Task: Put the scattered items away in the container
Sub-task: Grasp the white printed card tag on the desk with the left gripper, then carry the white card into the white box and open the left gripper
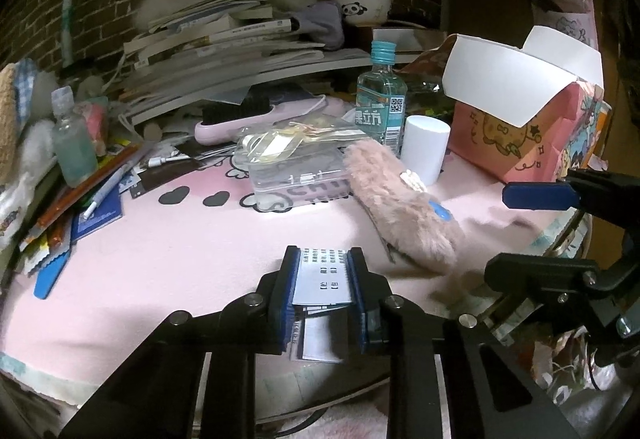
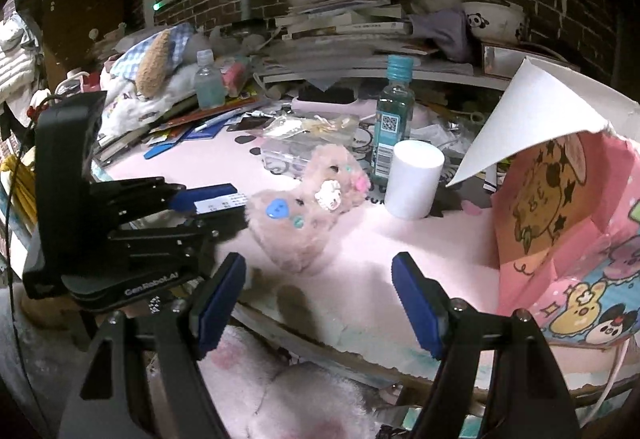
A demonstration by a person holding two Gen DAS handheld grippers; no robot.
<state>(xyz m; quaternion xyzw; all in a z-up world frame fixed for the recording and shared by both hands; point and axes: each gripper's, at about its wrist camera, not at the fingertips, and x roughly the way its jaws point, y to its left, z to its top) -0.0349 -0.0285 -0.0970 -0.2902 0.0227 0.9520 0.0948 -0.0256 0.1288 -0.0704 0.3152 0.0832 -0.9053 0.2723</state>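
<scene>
Clamped between the blue pads of the left gripper [image 1: 323,259]: a small white printed packet [image 1: 324,279], held just above the pink table mat [image 1: 180,239]. At two o'clock from it, a fluffy pink plush pouch [image 1: 404,199] lying on the mat. Further toward two o'clock, the open pink cartoon box [image 1: 520,127]. Empty and spread wide, the right gripper [image 2: 320,303], plush pouch at twelve o'clock.
</scene>
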